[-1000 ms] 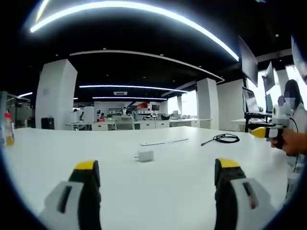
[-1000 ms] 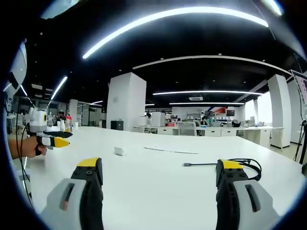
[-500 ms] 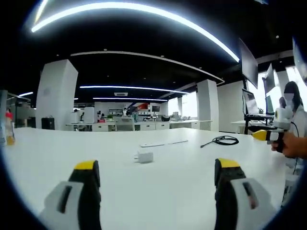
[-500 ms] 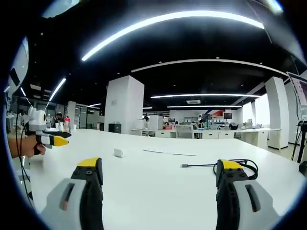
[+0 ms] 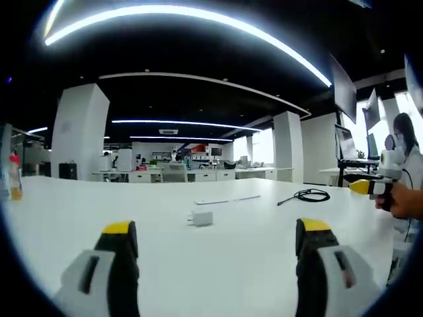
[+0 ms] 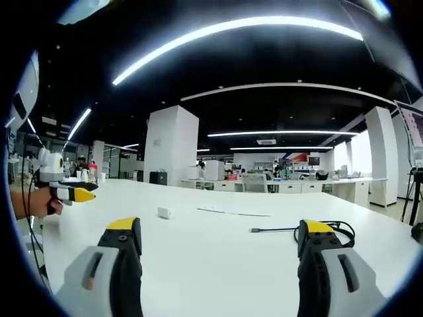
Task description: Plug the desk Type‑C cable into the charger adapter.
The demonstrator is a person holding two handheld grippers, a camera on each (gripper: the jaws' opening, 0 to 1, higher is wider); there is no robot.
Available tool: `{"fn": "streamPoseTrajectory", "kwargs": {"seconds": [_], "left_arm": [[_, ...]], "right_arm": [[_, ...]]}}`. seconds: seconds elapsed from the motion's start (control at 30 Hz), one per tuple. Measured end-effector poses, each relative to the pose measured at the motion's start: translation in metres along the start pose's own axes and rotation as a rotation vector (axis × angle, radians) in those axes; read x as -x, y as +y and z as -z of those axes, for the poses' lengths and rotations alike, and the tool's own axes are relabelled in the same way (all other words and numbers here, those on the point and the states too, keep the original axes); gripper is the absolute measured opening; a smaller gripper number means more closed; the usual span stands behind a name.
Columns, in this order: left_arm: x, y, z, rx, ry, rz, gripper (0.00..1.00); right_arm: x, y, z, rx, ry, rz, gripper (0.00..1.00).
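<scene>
In the left gripper view the left gripper [image 5: 215, 231] holds its blocky grey jaws with yellow tips wide apart over a smooth white surface [image 5: 251, 264], gripping nothing. Ahead lies the small white boxy charger adapter [image 5: 201, 217], with a thin flat white strip [image 5: 226, 199] beyond it and the coiled black Type-C cable [image 5: 308, 194] well to the right. The right gripper [image 6: 221, 232] is likewise spread and empty, the cable's plug end lying near its right jaw.
</scene>
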State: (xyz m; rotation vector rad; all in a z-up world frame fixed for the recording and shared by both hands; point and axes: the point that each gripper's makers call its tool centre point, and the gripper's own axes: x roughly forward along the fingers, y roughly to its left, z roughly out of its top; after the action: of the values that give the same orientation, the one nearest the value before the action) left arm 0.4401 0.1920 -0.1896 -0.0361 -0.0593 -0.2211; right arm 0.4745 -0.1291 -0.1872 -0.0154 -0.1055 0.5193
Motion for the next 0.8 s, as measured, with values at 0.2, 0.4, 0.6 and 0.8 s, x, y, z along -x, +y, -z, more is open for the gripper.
{"fn": "streamPoseTrajectory", "kwargs": {"seconds": [0.2, 0.4, 0.6, 0.8], "left_arm": [[0.0, 0.0018, 0.0007, -0.003, 0.003, -0.009, 1.0], [0.0045, 0.0004, -0.002, 0.015, -0.021, -0.002, 1.0], [0.0068, 0.0032, 0.0011, 0.014, -0.008, -0.01, 1.0], [0.0073, 0.0031, 0.0045, 0.016, 0.005, -0.009, 1.0]], "right_arm": [[-0.0003, 0.0013, 0.0017, -0.006, 0.002, -0.002, 1.0], [-0.0012, 0.0046, 0.002, -0.015, -0.004, -0.006, 1.0], [-0.0009, 0.0039, 0.0026, -0.016, -0.003, -0.002, 1.0], [-0.0007, 0.0038, 0.0042, -0.017, 0.001, -0.002, 1.0]]}}
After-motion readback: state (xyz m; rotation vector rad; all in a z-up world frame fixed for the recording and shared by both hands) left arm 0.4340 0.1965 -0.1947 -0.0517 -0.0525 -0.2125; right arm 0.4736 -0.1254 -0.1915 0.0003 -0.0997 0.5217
